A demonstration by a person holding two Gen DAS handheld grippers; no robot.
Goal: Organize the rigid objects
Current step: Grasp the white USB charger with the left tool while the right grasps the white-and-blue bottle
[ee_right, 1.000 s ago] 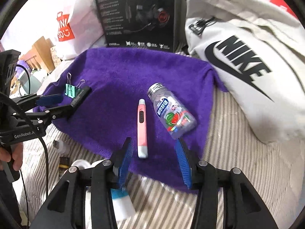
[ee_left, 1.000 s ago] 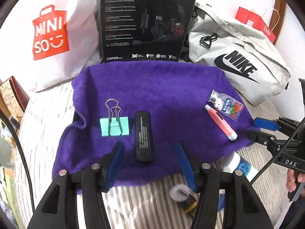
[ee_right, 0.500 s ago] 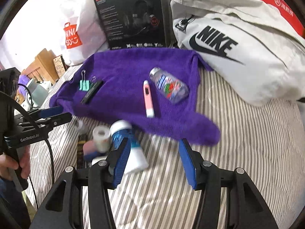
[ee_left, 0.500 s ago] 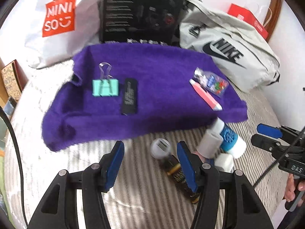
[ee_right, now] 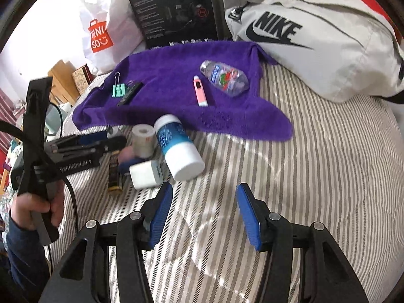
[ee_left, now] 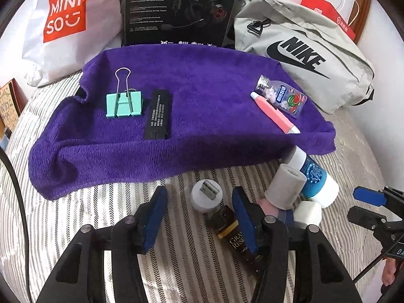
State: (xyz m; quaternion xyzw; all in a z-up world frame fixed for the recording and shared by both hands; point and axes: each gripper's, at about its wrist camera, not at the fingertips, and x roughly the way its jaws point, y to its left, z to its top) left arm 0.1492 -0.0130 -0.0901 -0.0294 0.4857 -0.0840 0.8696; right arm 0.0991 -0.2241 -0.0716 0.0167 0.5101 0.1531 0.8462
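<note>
A purple towel (ee_left: 197,80) lies on the striped bed and carries a green binder clip (ee_left: 123,104), a black bar (ee_left: 159,115), a pink pen (ee_left: 274,112) and a clear candy bottle (ee_left: 284,96). In front of the towel lie a round white USB plug (ee_left: 205,197), a dark small bottle (ee_left: 232,229), a tape roll (ee_left: 284,188), a blue-and-white bottle (ee_left: 314,179) and a white charger (ee_right: 145,173). My left gripper (ee_left: 199,217) is open, just above the USB plug. My right gripper (ee_right: 204,212) is open and empty over bare bedding.
Behind the towel stand a white Miniso bag (ee_left: 68,22), a black headset box (ee_left: 176,10) and a grey Nike bag (ee_left: 303,50). Striped bedding (ee_right: 315,164) spreads to the right of the heap. The bed's left edge drops to cluttered furniture (ee_right: 63,75).
Both grippers have pulled back from the towel towards me. The heap of small items in front of the towel has come into view. Both stay open and empty.
</note>
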